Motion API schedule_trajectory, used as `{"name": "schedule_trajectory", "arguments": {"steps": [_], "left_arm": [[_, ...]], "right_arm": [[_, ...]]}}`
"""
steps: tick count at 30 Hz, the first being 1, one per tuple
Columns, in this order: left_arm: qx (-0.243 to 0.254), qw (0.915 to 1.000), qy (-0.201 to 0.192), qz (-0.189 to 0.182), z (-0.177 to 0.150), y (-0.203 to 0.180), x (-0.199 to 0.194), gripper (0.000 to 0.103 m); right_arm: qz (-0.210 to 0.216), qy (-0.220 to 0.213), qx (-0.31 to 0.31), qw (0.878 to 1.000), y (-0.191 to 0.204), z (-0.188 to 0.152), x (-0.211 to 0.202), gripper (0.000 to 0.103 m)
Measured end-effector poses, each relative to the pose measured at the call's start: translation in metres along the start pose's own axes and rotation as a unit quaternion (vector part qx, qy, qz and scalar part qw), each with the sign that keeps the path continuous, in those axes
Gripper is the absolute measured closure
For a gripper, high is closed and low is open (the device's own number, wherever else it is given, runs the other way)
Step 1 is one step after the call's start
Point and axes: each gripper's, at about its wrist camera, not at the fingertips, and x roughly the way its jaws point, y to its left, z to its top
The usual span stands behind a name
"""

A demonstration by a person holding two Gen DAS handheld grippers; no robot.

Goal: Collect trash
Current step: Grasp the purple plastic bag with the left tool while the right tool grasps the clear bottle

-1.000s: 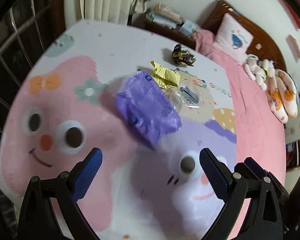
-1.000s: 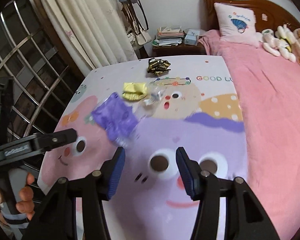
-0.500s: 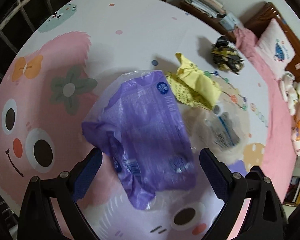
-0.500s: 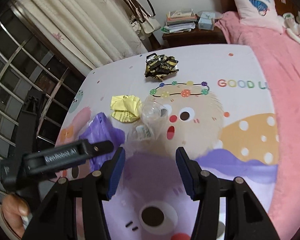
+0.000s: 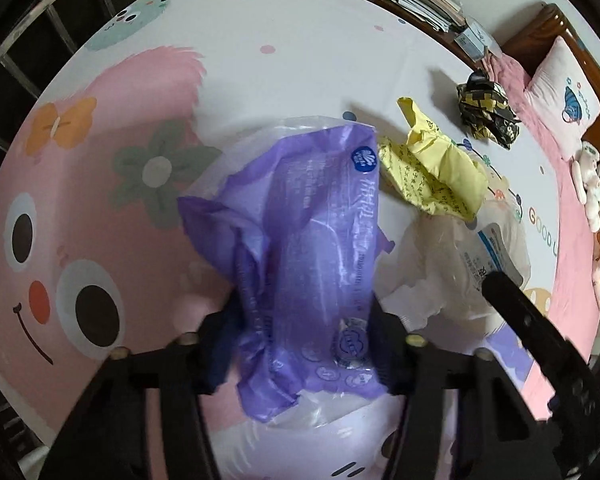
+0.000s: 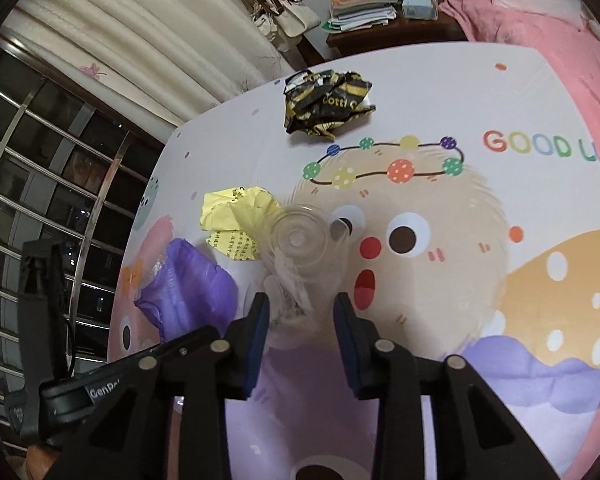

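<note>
The purple wrapper (image 5: 312, 264) sits squeezed between the left gripper's (image 5: 304, 344) fingers, which have closed in on its crumpled lower half; the rest fans out ahead of the fingertips over the cartoon sheet (image 5: 260, 60). Just right of those fingers lies a clear cup (image 5: 460, 268) with a printed label, and beyond it a yellow paper (image 5: 436, 172) touching the wrapper's far corner. A black-and-yellow bag (image 5: 486, 110) lies farther ahead, apart from the rest.

The right gripper (image 6: 302, 320) straddles the cup (image 6: 300, 256), fingers partly open on either side of its lower part; contact cannot be told. The yellow paper (image 6: 236, 224) lies ahead-left of its fingertips, the bag (image 6: 328, 100) well ahead.

Half a second ago both grippers were wide open and farther back; now the left has closed on the wrapper and the right has reached the cup.
</note>
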Motion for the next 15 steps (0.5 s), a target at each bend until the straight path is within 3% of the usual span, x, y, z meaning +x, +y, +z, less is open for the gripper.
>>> {"name": "schedule_trajectory", "arguments": {"steps": [1,3,6,15], "left_arm": [[0.001,1.0,-0.002,-0.002,-0.001,0.0,-0.001,0.057],[0.003,1.0,-0.003,-0.003,-0.001,0.005,-0.002,0.073],[0.012,0.9999,-0.009,0.005,-0.003,0.008,-0.008,0.082],[0.072,0.996,-0.046,0.025,-0.026,0.002,-0.042,0.085]], "right_arm": [[0.0,0.001,0.002,1.0,-0.001,0.0,0.002,0.075],[0.006,0.005,0.009,1.0,-0.004,0.001,0.006,0.08],[0.015,0.002,0.013,1.0,-0.006,0.0,0.008,0.084],[-0.004,-0.019,-0.011,1.0,0.0,-0.024,-0.016,0.085]]}}
